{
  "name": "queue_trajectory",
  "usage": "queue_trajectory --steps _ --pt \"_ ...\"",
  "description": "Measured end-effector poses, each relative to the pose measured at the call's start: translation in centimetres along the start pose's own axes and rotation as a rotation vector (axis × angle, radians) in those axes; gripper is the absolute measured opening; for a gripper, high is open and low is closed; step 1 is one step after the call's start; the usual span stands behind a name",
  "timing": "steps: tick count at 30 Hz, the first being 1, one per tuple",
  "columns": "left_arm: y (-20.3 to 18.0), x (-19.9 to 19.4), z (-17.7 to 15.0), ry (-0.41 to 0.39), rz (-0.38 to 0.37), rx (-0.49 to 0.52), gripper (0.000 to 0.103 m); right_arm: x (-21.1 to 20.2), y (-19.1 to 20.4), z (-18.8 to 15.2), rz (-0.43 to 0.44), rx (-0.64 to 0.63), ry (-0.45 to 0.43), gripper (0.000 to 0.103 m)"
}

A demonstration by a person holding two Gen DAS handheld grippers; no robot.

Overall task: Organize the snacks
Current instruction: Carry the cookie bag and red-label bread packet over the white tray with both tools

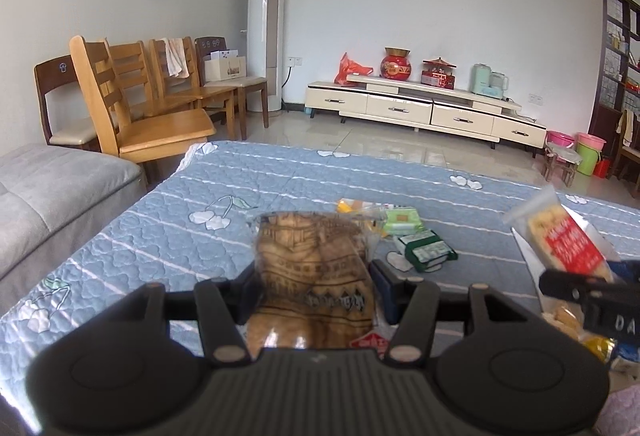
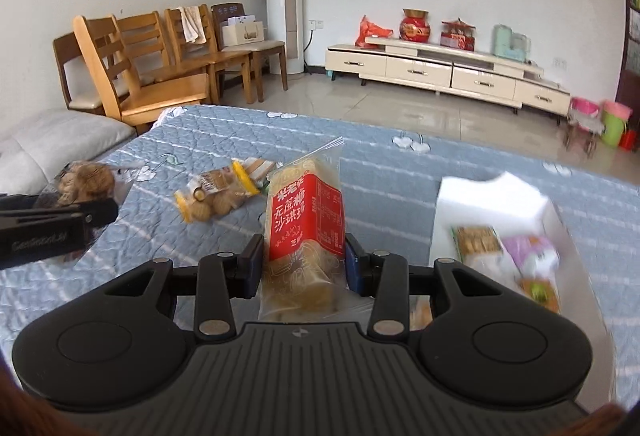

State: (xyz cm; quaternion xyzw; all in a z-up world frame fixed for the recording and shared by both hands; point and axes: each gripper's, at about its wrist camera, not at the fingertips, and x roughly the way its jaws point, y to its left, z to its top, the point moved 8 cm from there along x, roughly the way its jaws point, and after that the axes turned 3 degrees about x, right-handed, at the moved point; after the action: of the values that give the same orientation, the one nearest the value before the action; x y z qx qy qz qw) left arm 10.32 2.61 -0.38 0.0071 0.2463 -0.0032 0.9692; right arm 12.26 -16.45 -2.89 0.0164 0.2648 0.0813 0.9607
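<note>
Both hands are mid-carry, each with a snack lifted off the quilted blue tabletop. The left gripper has its jaws pinching a clear crinkly packet of brown pastry, printed with dark lettering and standing upright between the pads. The right gripper has its jaws pressed onto a long, soft sachima bar in a clear wrapper with a red label, also upright and raised above the cloth.

The step in hand looks like moving picked snacks to the white cardboard box on the right, which already holds several flat packets. The next move probably calls for swinging the bar over the box's open top, lowering it clear of the upright flap, and spreading the jaws only once it rests inside; the left packet would follow.

Loose on the cloth remain a clear bag of round golden cakes with yellow ends and two small green-and-white boxes, stiff-edged and rectangular. The film wrappers are slippery and yield easily, so a firm squeeze may crush the pastry.
</note>
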Motion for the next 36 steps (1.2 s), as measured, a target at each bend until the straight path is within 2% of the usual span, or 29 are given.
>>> queue_trajectory --steps 6,18,36 --pt "-0.5 -1.9 0.0 -0.008 -0.004 0.012 0.056 -3.6 -1.2 -1.1 -0.006 0.044 -0.013 0.049" --pt "-3.1 -4.3 0.7 -0.044 -0.038 0.046 0.056 -8.0 -3.6 0.0 -0.023 0.085 -0.089 0.049" --pt "-6.7 -5.4 0.9 -0.061 -0.111 0.083 0.056 -11.5 -6.8 -0.2 -0.073 0.122 -0.144 0.049"
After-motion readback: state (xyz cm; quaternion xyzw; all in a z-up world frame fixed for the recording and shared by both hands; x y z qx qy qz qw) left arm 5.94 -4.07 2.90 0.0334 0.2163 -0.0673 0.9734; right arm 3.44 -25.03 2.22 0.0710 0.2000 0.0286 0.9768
